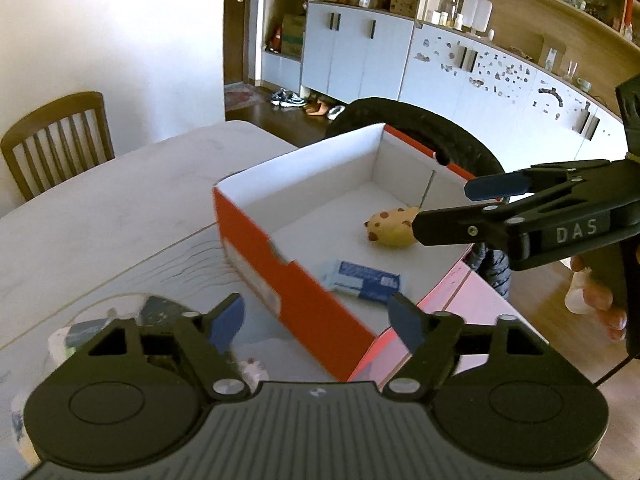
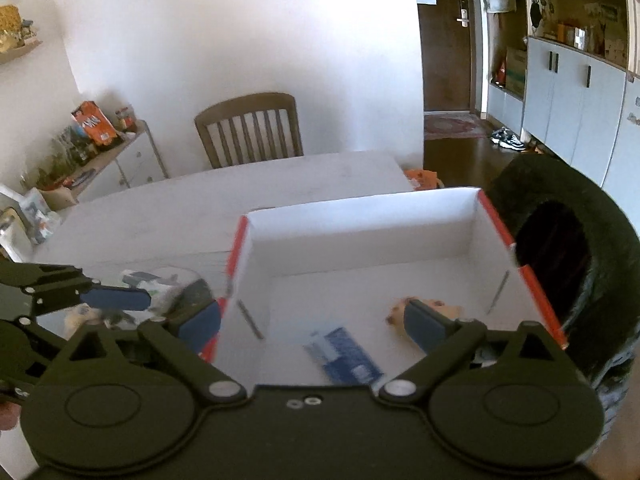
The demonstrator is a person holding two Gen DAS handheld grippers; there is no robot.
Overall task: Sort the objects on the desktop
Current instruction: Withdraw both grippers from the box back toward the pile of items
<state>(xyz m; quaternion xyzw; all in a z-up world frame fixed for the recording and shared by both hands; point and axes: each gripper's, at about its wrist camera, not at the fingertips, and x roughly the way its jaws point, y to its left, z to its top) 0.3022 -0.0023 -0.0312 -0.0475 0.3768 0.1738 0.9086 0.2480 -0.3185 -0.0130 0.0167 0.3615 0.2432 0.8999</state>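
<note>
An open orange box (image 1: 256, 236) with a white inside stands on the white table (image 1: 120, 200). In it lie a yellow cookie-patterned toy (image 1: 390, 224) and a blue-and-white packet (image 1: 364, 280); both also show in the right wrist view, the toy (image 2: 432, 306) and the packet (image 2: 344, 354). My left gripper (image 1: 320, 318) is open and empty above the box's near corner. My right gripper (image 2: 316, 326) is open and empty over the box; in the left wrist view it (image 1: 448, 204) reaches in from the right beside the toy.
Several loose items (image 2: 152, 292) lie on the table left of the box. A black round cushion-like object (image 2: 576, 264) sits behind the box on the right. A wooden chair (image 2: 248, 132) stands at the table's far side. Cabinets (image 1: 440, 68) line the back wall.
</note>
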